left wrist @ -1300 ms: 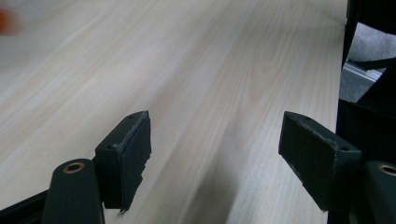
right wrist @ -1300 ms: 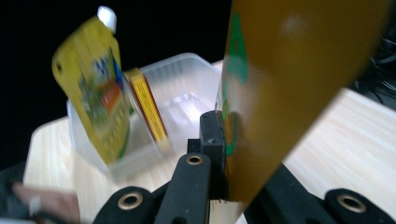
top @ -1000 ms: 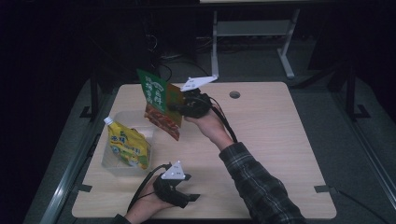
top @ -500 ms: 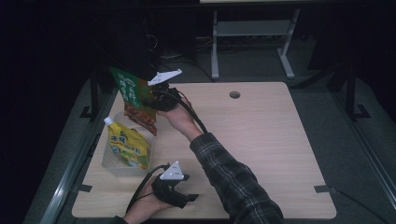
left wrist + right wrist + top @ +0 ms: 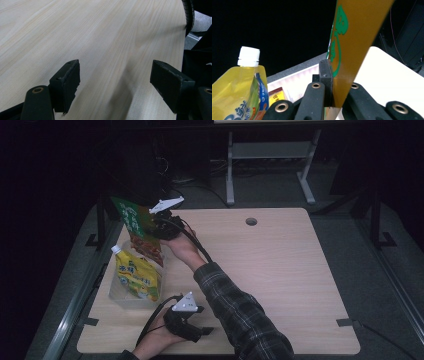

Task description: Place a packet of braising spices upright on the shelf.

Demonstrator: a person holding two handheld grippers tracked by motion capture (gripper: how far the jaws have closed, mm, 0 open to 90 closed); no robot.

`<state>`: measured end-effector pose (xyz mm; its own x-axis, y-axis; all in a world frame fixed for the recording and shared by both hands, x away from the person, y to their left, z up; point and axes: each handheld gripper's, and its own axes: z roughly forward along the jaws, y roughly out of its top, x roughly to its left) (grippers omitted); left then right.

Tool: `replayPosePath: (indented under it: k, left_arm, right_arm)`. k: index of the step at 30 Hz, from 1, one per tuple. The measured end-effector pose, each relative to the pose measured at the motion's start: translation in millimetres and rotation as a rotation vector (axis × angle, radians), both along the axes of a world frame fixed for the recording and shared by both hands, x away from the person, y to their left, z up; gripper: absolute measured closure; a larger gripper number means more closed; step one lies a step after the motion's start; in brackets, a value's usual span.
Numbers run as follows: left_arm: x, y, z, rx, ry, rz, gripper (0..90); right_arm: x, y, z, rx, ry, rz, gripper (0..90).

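Snack bag (image 5: pixel 344 50) pinched in right claw (image 5: pixel 334 85), edge-on.

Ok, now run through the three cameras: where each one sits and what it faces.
High view: above the person's side, looking forward and down on the table; both forearms enter from below.
Left gripper view: rides the left claw, facing bare tabletop between open jaws.
Right gripper view: rides the right claw, jaws shut on the green-and-brown packet.
Shared: high and right views both show the yellow pouch in the clear bin.
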<state>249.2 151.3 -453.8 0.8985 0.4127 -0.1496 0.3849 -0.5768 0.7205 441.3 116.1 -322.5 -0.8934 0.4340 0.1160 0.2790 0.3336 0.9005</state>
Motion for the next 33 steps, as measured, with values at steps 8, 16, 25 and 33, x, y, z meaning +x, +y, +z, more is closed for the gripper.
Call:
replayPosePath:
  k: [8,16,25,33]
  left_arm:
    - [2.5,-0.1,0.8,0.007,0.000,-0.005,23.5]
    - [4.1,0.0,0.8,0.009,0.001,0.000,23.4]
    - [7.0,-4.3,-0.8,0.003,0.007,-0.013,23.1]
    - [10.8,-1.8,0.2,0.002,0.000,-0.008,22.8]
  right_arm:
    - [1.5,9.7,-16.4,-0.051,0.019,0.008,88.9]
    - [-2.8,9.4,-22.1,-0.074,0.016,0.021,77.3]
    - [-18.4,-38.9,-3.9,-0.056,0.009,0.007,49.2]
    - [-38.0,-88.9,-5.5,-0.082,-0.012,-0.029,40.6]
